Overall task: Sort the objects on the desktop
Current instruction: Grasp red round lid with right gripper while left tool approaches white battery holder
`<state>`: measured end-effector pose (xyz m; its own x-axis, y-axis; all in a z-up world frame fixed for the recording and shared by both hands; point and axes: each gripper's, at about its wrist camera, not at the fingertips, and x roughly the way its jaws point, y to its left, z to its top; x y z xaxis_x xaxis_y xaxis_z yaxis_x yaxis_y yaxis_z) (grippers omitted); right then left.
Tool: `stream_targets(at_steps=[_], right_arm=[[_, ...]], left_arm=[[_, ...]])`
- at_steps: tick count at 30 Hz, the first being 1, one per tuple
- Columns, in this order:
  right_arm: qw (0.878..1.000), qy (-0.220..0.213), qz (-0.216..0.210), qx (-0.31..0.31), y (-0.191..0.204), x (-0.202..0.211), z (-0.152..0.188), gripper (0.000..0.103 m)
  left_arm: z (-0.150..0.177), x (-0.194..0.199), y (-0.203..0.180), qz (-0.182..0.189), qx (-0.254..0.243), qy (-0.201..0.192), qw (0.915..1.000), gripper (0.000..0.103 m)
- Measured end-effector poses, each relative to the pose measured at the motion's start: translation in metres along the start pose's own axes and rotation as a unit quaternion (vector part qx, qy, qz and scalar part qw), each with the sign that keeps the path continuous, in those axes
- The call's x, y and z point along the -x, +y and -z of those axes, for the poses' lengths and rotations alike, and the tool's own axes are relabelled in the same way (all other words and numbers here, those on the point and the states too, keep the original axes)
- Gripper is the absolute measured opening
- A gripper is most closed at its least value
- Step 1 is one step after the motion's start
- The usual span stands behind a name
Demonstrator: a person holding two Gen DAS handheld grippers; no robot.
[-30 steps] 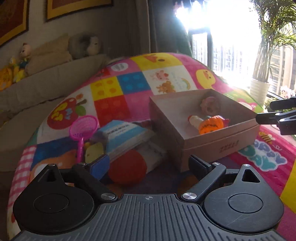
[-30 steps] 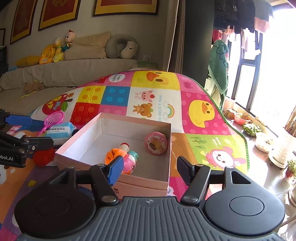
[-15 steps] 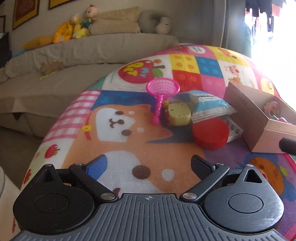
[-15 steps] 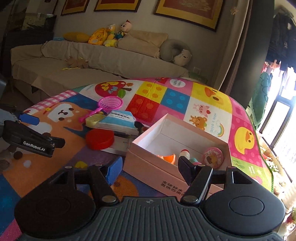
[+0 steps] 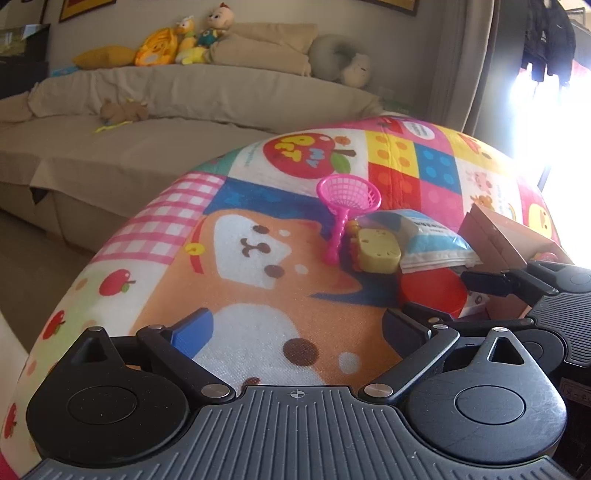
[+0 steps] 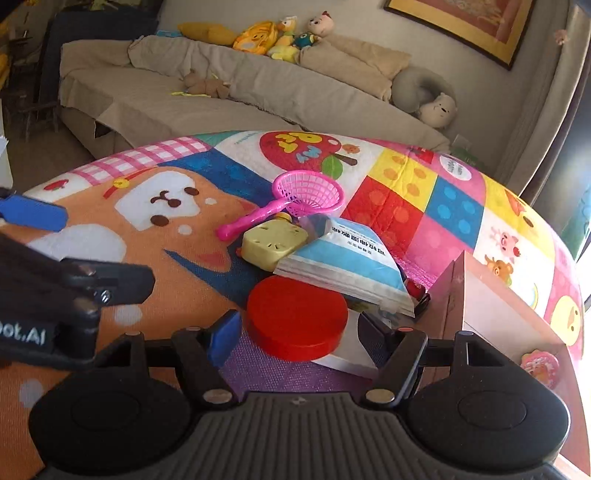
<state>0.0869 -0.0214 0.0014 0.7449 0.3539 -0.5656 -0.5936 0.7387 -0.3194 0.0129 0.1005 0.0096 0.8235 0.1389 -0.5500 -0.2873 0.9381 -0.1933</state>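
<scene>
The pink box (image 6: 491, 295) holds a round pink toy (image 6: 540, 364). Both grippers' jaws are wide apart, holding nothing.

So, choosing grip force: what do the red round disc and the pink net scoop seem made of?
The red round disc looks like hard, smooth plastic with a dull sheen and crisp edges. The pink net scoop looks like thin moulded plastic, given its open glossy lattice.

A beige covered sofa (image 6: 236, 92) runs along a pale wall; plush toys (image 6: 284, 37) and cushions (image 6: 354, 59) line its back; framed pictures (image 6: 465, 26) hang above; bright window light (image 5: 546, 110) glares at right.
</scene>
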Motion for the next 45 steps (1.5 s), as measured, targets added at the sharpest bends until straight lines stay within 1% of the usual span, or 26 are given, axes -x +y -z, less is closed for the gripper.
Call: stream_targets(at_steps=[4, 6, 9, 12, 14, 16, 17, 18, 19, 21, 22, 24, 25, 27, 28, 29, 30, 32, 33, 34, 35, 37, 38, 40, 43, 45], right_arm=[[1.000, -0.018, -0.012, -0.013, 0.000, 0.016, 0.007, 0.063], [0.999, -0.025, -0.022, -0.008, 0.001, 0.035, 0.015, 0.063], [0.999, -0.020, -0.044, -0.021, -0.008, 0.070, 0.036, 0.062], [0.998, -0.008, -0.029, -0.054, -0.029, 0.105, 0.064, 0.062], [0.996, 0.001, -0.001, -0.091, -0.049, 0.120, 0.080, 0.062], [0.990, 0.017, 0.044, -0.135, -0.074, 0.131, 0.099, 0.063], [0.985, 0.028, 0.059, -0.157, -0.084, 0.134, 0.108, 0.063], [0.979, 0.039, 0.073, -0.188, -0.097, 0.136, 0.118, 0.065], [0.972, 0.045, 0.082, -0.217, -0.107, 0.137, 0.126, 0.068], [0.957, 0.047, 0.099, -0.270, -0.122, 0.140, 0.143, 0.084], [0.950, 0.044, 0.107, -0.290, -0.127, 0.141, 0.150, 0.086], [0.941, 0.036, 0.111, -0.318, -0.133, 0.143, 0.157, 0.087], [0.938, 0.029, 0.117, -0.324, -0.135, 0.145, 0.158, 0.089], [0.936, 0.024, 0.119, -0.329, -0.135, 0.145, 0.160, 0.096], [0.936, 0.022, 0.120, -0.330, -0.135, 0.146, 0.160, 0.097], [0.936, 0.021, 0.121, -0.330, -0.135, 0.146, 0.160, 0.098], [0.936, 0.020, 0.122, -0.331, -0.135, 0.146, 0.160, 0.100], [0.935, 0.020, 0.120, -0.332, -0.136, 0.146, 0.160, 0.101], [0.935, 0.021, 0.120, -0.333, -0.137, 0.145, 0.160, 0.102], [0.934, 0.021, 0.119, -0.335, -0.137, 0.145, 0.160, 0.103], [0.934, 0.021, 0.118, -0.337, -0.138, 0.146, 0.161, 0.103], [0.932, 0.022, 0.118, -0.341, -0.138, 0.146, 0.162, 0.103], [0.932, 0.023, 0.117, -0.342, -0.139, 0.145, 0.162, 0.103], [0.932, 0.026, 0.117, -0.342, -0.138, 0.145, 0.161, 0.103], [0.932, 0.028, 0.119, -0.340, -0.137, 0.144, 0.161, 0.103], [0.932, 0.031, 0.120, -0.339, -0.137, 0.144, 0.161, 0.103]], left_arm=[[0.000, -0.001, 0.002, 0.001, 0.006, 0.005, 1.0000, 0.101], [0.001, 0.000, 0.001, 0.001, 0.003, 0.003, 1.0000, 0.101], [0.001, 0.000, -0.001, 0.003, -0.004, 0.002, 1.0000, 0.101], [0.001, 0.000, -0.007, 0.007, -0.024, 0.004, 0.9997, 0.101], [0.002, -0.002, -0.017, 0.020, -0.060, 0.009, 0.9980, 0.101], [0.003, -0.005, -0.030, 0.041, -0.099, 0.015, 0.9941, 0.101], [0.003, -0.007, -0.038, 0.054, -0.120, 0.018, 0.9911, 0.101], [0.003, -0.009, -0.048, 0.069, -0.145, 0.021, 0.9868, 0.101], [0.004, -0.012, -0.059, 0.080, -0.171, 0.021, 0.9817, 0.101], [0.005, -0.020, -0.078, 0.097, -0.210, 0.020, 0.9728, 0.101], [0.005, -0.025, -0.087, 0.103, -0.223, 0.023, 0.9690, 0.101], [0.004, -0.037, -0.101, 0.113, -0.241, 0.034, 0.9632, 0.101], [0.002, -0.043, -0.107, 0.115, -0.247, 0.039, 0.9613, 0.100], [-0.001, -0.054, -0.117, 0.114, -0.256, 0.044, 0.9588, 0.098], [-0.003, -0.059, -0.120, 0.112, -0.258, 0.045, 0.9585, 0.098], [-0.004, -0.064, -0.123, 0.111, -0.258, 0.048, 0.9585, 0.096], [-0.006, -0.069, -0.125, 0.111, -0.258, 0.054, 0.9584, 0.090], [-0.009, -0.074, -0.126, 0.114, -0.250, 0.059, 0.9596, 0.088], [-0.010, -0.075, -0.126, 0.118, -0.249, 0.061, 0.9594, 0.085], [-0.010, -0.075, -0.127, 0.124, -0.248, 0.063, 0.9587, 0.078], [-0.010, -0.073, -0.126, 0.130, -0.248, 0.065, 0.9578, 0.075], [-0.007, -0.068, -0.126, 0.129, -0.254, 0.060, 0.9567, 0.064], [-0.005, -0.064, -0.124, 0.130, -0.256, 0.059, 0.9560, 0.062], [-0.002, -0.056, -0.118, 0.130, -0.253, 0.061, 0.9567, 0.055], [0.007, -0.035, -0.107, 0.131, -0.254, 0.062, 0.9563, 0.053], [0.016, -0.018, -0.099, 0.141, -0.257, 0.065, 0.9537, 0.053]])
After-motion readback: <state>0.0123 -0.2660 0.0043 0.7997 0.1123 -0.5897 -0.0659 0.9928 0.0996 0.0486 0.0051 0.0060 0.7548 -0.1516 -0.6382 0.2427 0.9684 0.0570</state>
